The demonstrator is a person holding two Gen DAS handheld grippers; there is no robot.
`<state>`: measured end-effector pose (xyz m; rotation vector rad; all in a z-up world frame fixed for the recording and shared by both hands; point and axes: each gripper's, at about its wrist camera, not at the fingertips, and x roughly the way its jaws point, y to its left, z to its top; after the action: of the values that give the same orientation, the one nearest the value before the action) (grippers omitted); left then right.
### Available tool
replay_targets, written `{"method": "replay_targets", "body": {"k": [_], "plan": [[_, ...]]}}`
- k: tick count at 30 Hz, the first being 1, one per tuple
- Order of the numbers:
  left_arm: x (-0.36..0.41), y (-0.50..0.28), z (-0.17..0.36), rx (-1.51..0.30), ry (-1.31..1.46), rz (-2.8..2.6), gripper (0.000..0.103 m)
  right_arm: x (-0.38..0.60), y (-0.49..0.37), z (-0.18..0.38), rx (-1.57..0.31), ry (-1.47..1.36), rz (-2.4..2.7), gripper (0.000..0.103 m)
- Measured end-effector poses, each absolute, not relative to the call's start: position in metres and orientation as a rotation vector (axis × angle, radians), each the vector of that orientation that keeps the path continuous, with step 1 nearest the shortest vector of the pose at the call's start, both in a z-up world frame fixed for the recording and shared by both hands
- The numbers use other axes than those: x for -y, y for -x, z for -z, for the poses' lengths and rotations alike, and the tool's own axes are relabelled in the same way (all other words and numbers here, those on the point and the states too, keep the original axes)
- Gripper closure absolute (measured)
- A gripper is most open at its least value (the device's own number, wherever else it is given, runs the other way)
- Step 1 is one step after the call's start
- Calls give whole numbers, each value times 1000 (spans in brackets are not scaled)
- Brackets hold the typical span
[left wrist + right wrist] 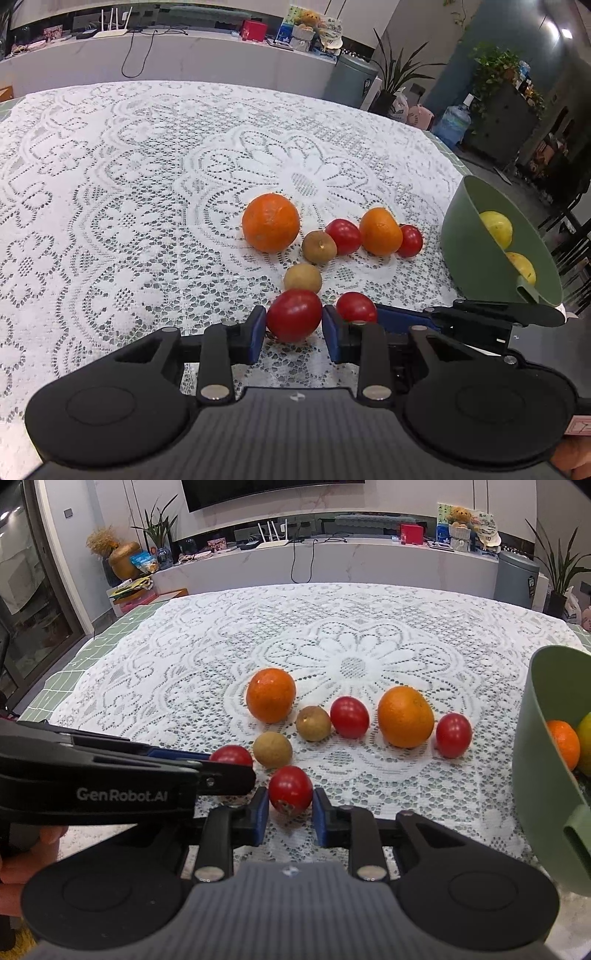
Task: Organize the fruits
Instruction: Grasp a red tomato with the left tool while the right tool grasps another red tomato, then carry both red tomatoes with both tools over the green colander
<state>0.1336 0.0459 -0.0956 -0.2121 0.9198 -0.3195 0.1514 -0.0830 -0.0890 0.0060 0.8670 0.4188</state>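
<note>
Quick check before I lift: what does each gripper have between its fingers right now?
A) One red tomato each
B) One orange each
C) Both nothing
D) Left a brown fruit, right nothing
A: the left gripper pinches a red tomato, and the right gripper pinches another red tomato, both low over the lace tablecloth.

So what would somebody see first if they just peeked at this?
Two grippers each pinching a red tomato near the front: the left gripper on one tomato, the right gripper on another. Behind sit two oranges, the bigger near the green bowl at right.
</note>
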Motion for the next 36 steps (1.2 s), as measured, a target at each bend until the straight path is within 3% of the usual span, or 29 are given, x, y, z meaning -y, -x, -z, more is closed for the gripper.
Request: {"method": "replay_targets", "body": {"k": [17,36], "plan": [[-35,-102,60,-813,203,272,66,110,-122,59,-796,21,-333,81],[55,-96,10,-727,80,441,66,201,-86,-1,-680,-16,-165,81]]}}
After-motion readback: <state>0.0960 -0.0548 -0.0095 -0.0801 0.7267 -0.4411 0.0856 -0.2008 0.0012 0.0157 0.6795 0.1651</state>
